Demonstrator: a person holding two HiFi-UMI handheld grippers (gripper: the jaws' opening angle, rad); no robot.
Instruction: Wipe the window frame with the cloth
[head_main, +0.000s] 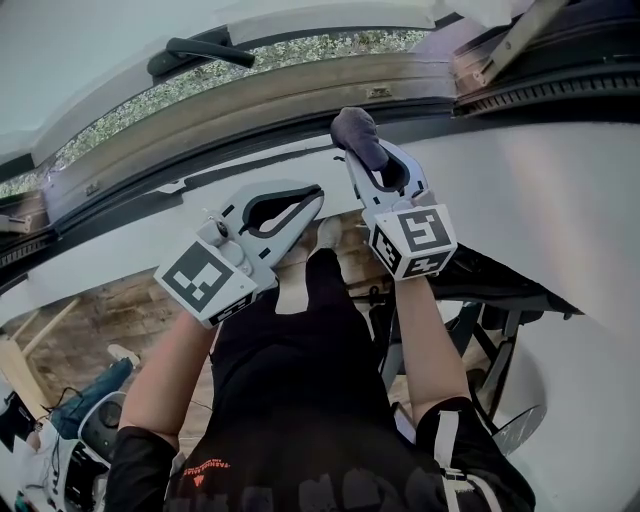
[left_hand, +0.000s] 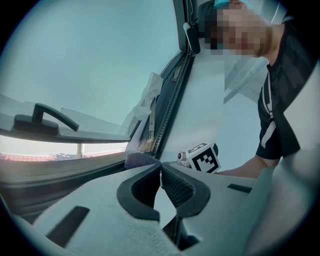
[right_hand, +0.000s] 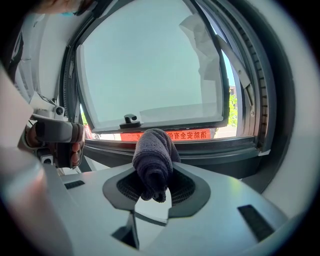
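While the right gripper (right_hand: 153, 175) points at the window, its jaws are clamped on the cloth (right_hand: 152, 162), a dark, rolled-up wad. The wad fills the gap between the pads and bulges out past the tips. In the head view the cloth (head_main: 357, 134) lies at the dark lower edge of the window frame (head_main: 300, 95), just above the white sill (head_main: 530, 180); whether it presses on the frame cannot be told. The left gripper (head_main: 316, 194) lies over the sill just left of the right gripper (head_main: 366, 160), its jaws together at the tips with nothing between them. A black handle (head_main: 200, 50) sits on the open sash at the frame's upper left.
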